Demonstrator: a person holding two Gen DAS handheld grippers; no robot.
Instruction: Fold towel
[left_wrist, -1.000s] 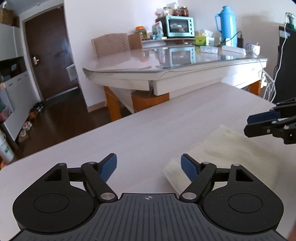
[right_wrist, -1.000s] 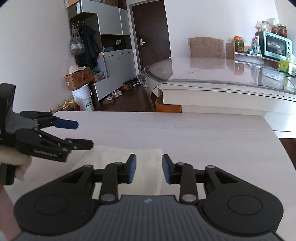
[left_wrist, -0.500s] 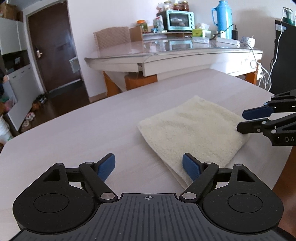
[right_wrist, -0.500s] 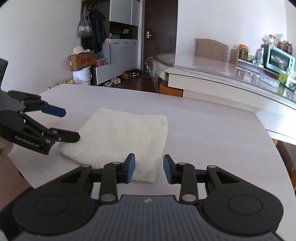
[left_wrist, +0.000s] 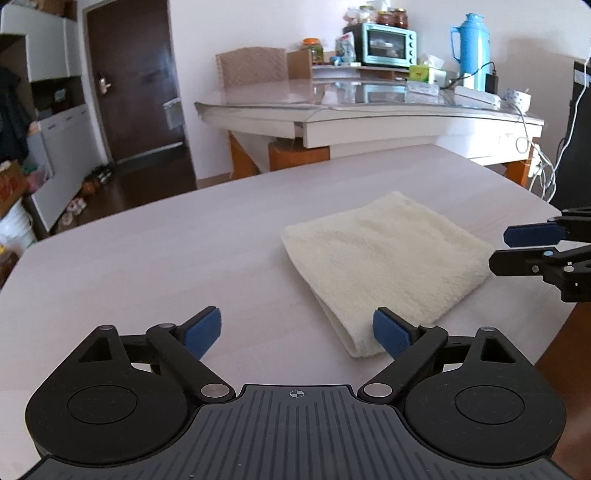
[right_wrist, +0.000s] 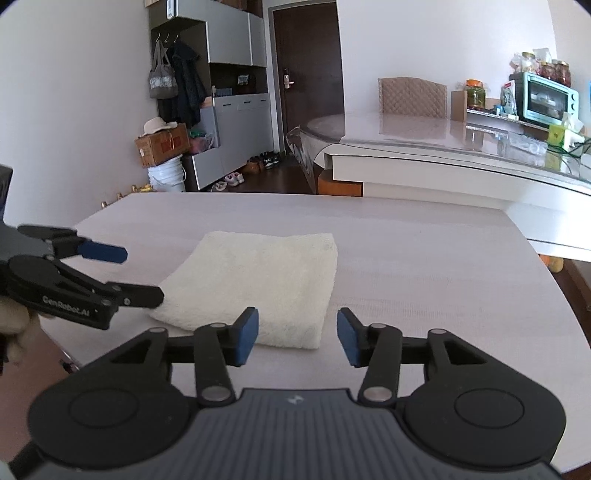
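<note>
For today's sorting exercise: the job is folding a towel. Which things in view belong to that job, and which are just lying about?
Belong to the job:
towel, folded on the table
left gripper, open
right gripper, open

Just lying about:
toaster oven
blue thermos
cardboard box
white bucket

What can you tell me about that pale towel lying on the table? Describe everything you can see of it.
The towel is cream-coloured, fluffy terry cloth, folded into a neat, roughly square pad of several layers; the stacked edges show at its near corner. It lies flat on the pale wood-look table, near the table's edge. Both claws are open and grip nothing: the left claw sits just before its near corner, the right claw by another edge. Whether either brushes the cloth is unclear.
</note>
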